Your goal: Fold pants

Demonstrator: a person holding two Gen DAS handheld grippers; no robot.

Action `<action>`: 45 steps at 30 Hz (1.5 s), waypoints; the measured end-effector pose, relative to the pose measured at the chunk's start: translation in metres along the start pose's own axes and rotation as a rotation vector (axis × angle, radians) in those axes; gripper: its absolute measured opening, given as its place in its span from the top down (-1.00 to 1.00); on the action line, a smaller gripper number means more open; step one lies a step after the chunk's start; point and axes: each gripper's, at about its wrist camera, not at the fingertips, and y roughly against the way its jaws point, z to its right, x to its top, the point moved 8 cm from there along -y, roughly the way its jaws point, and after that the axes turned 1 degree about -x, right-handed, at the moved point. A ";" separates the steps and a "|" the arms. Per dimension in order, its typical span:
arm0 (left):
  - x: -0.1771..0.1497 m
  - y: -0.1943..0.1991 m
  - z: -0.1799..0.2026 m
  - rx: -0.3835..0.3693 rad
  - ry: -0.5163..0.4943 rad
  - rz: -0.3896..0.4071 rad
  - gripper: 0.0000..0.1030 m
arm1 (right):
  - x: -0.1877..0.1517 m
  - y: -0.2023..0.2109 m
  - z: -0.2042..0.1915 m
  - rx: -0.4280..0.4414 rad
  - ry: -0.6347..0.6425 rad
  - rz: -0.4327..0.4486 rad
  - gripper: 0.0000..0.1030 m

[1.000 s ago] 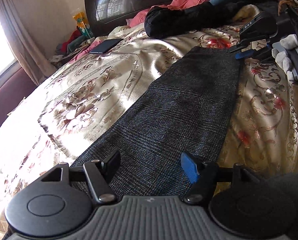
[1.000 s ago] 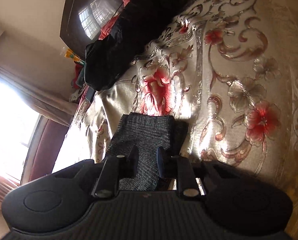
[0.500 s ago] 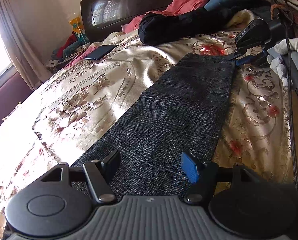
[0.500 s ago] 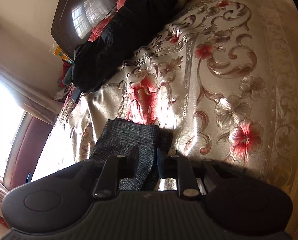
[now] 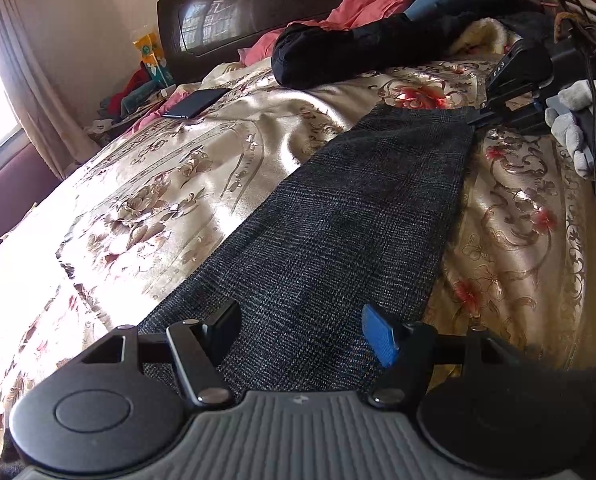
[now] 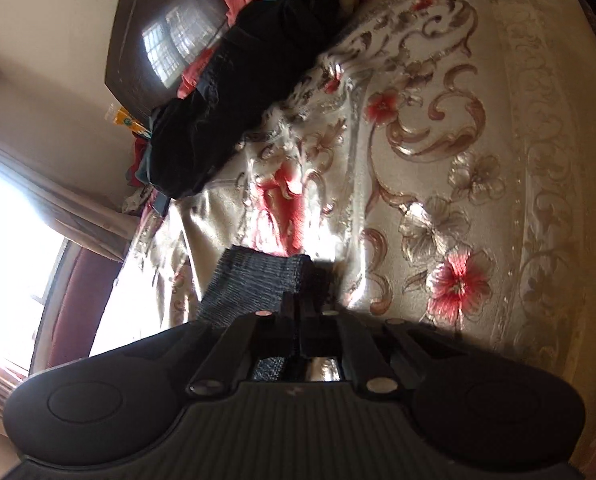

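Dark grey pants stretched flat along floral bedspread, left gripper spread wide over near end, right gripper clenched on far right corner.

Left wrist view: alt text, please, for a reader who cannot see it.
Dark grey checked pants lie stretched lengthwise on a floral gold bedspread, with the open left gripper over their near end. At the far end, the right gripper, held in a white-gloved hand, meets the pants' corner. Behind lie a black bundle and headboard.
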 end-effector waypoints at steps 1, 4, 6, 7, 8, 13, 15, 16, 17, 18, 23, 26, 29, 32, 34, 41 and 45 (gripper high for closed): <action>0.000 0.000 -0.001 0.002 0.001 -0.001 -0.56 | 0.000 -0.001 -0.001 -0.001 0.002 -0.003 0.87; -0.001 0.001 -0.003 0.006 0.008 -0.002 -0.56 | 0.003 0.009 -0.007 0.026 -0.011 -0.015 0.57; -0.002 0.001 -0.004 0.005 0.011 -0.001 -0.56 | -0.002 0.017 -0.013 0.049 -0.009 -0.054 0.40; -0.002 0.001 -0.004 0.006 0.010 0.001 -0.56 | -0.007 0.018 -0.014 0.051 -0.009 -0.074 0.37; -0.003 0.002 -0.004 0.006 0.010 0.003 -0.56 | -0.013 0.017 -0.015 0.051 -0.010 -0.099 0.37; -0.004 0.005 -0.004 0.008 0.006 0.010 -0.56 | -0.039 0.005 -0.020 0.056 -0.027 -0.196 0.41; -0.006 0.007 -0.004 0.008 0.012 0.011 -0.56 | -0.049 0.005 -0.025 0.096 -0.060 -0.246 0.42; -0.007 0.007 -0.005 0.006 0.017 0.013 -0.56 | -0.053 0.004 -0.027 0.097 -0.058 -0.255 0.42; -0.008 0.007 -0.005 0.004 0.022 0.014 -0.56 | -0.057 0.002 -0.029 0.083 -0.026 -0.249 0.42; -0.008 0.007 -0.005 0.003 0.025 0.014 -0.56 | -0.059 0.000 -0.030 0.075 -0.008 -0.240 0.42; -0.009 0.008 -0.006 0.002 0.033 0.017 -0.56 | -0.053 -0.016 -0.025 0.168 -0.113 -0.131 0.51; -0.011 0.007 -0.008 -0.001 0.048 0.017 -0.56 | -0.046 -0.028 -0.019 0.224 -0.181 -0.050 0.57; -0.010 0.006 -0.010 0.008 0.052 0.022 -0.56 | -0.050 -0.039 -0.036 0.267 -0.147 -0.027 0.40; -0.015 0.008 -0.012 0.029 0.064 0.023 -0.56 | -0.055 -0.043 -0.052 0.269 -0.050 -0.023 0.34; -0.020 0.012 -0.016 0.029 0.089 0.020 -0.56 | -0.054 -0.048 -0.056 0.220 -0.010 -0.038 0.81; -0.045 0.045 -0.051 0.072 0.168 0.025 -0.56 | -0.072 -0.010 -0.145 0.324 0.232 -0.033 0.82; -0.074 0.076 -0.088 0.163 0.204 0.024 -0.56 | -0.120 0.009 -0.227 0.444 0.366 -0.091 0.82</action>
